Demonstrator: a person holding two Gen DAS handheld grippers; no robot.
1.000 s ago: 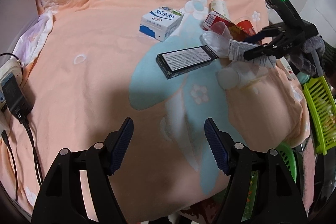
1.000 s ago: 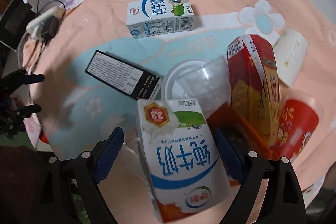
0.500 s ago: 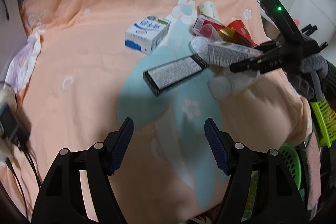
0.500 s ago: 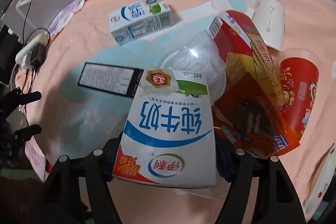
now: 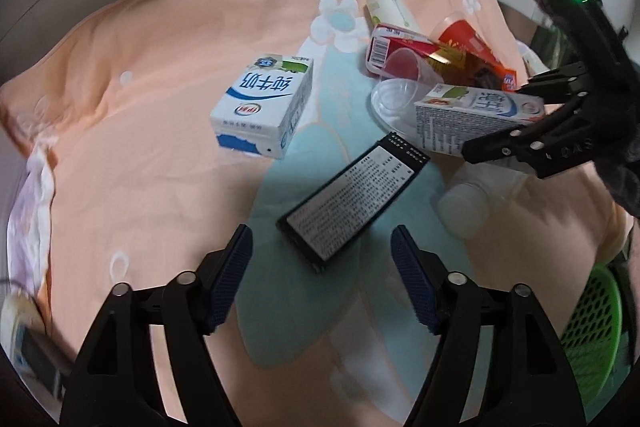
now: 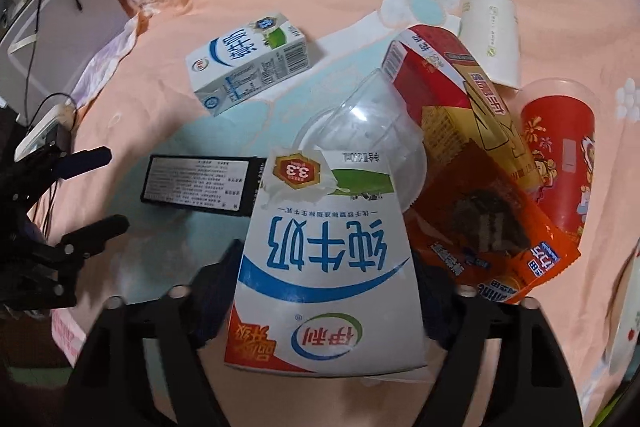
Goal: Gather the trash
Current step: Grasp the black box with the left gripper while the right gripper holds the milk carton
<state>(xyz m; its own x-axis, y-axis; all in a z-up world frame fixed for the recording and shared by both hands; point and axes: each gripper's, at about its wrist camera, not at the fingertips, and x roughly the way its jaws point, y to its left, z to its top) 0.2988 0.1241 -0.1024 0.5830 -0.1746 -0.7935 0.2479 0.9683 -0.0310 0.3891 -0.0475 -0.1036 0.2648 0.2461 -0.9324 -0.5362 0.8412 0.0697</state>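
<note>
The milk carton (image 6: 328, 267) is clamped between the jaws of the right hand-held gripper (image 6: 324, 291), which have just been closing on it. It is lifted a little above the orange blanket (image 5: 132, 75), over the heap of trash. The grip sits at the carton's lower half, so the far end with the gold badge hangs free. I judge that a soft carton like this can dent or slide, so the squeeze should stay firm but not grow harder, and the carton should be carried level and without quick turns.

Next to the carton, on the side of the heap, lie a clear plastic cup (image 6: 372, 131), a red box (image 6: 440, 83), an orange wrapper (image 6: 492, 227), a red cup (image 6: 560, 151) and a white paper cup (image 6: 492, 35). The clear cup almost touches the carton's far end, so lifting straight up before moving sideways should keep it from being dragged.

On the other side of the carton lies a black box (image 5: 352, 195), and beyond it a second milk carton (image 5: 264, 107). The left hand-held gripper (image 5: 320, 279) is empty; its jaws have just been opening and stand apart just before the black box. A green basket (image 5: 592, 323) shows at the blanket's edge below the right hand-held gripper; it is probably the place for the trash.
</note>
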